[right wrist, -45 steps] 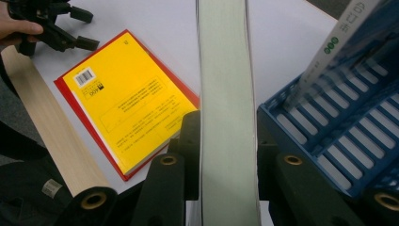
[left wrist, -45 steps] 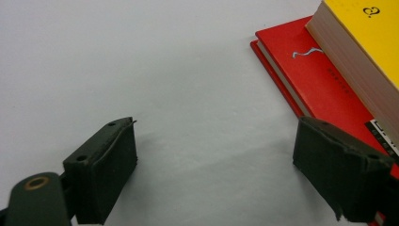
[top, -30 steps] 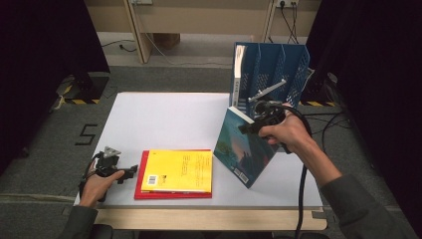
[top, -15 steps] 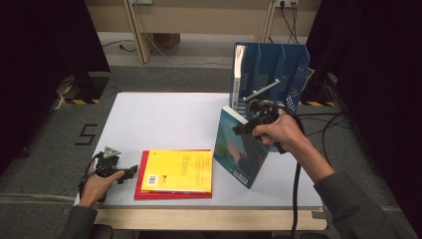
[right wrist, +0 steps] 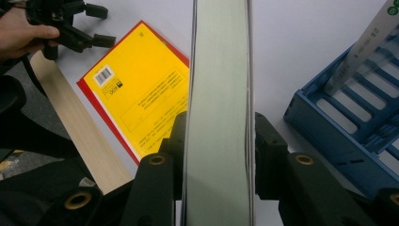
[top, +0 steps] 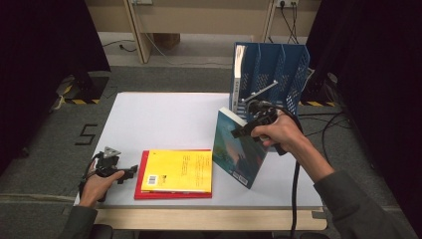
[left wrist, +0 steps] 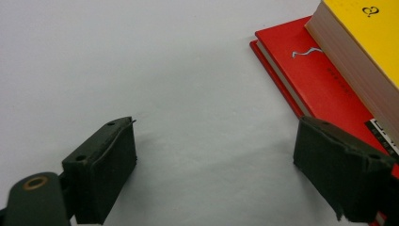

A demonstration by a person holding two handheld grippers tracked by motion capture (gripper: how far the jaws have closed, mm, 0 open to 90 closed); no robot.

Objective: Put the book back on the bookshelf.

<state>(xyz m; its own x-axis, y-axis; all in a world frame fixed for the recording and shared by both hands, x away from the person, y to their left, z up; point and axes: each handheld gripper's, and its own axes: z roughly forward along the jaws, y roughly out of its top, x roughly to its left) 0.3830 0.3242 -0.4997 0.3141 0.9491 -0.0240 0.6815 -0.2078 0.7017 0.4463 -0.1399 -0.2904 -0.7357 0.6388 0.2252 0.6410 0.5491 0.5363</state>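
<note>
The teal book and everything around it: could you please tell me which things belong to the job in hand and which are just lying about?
In the job:
- teal book, clamped upright by the right hand-held gripper
- blue file rack

Lying about:
- yellow book
- red book beneath it
- left hand-held gripper, open

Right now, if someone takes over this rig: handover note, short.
Right gripper: clamped on the top edge of the teal book, which stands tilted on the table; its jaws have just been opening slightly, pads still against the book.
Left gripper: open, holding nothing, resting beside the yellow book, which lies on the red book.
Done: one book already stands in the blue file rack.
Left: probably rack the teal book, then the two flat ones.
</note>
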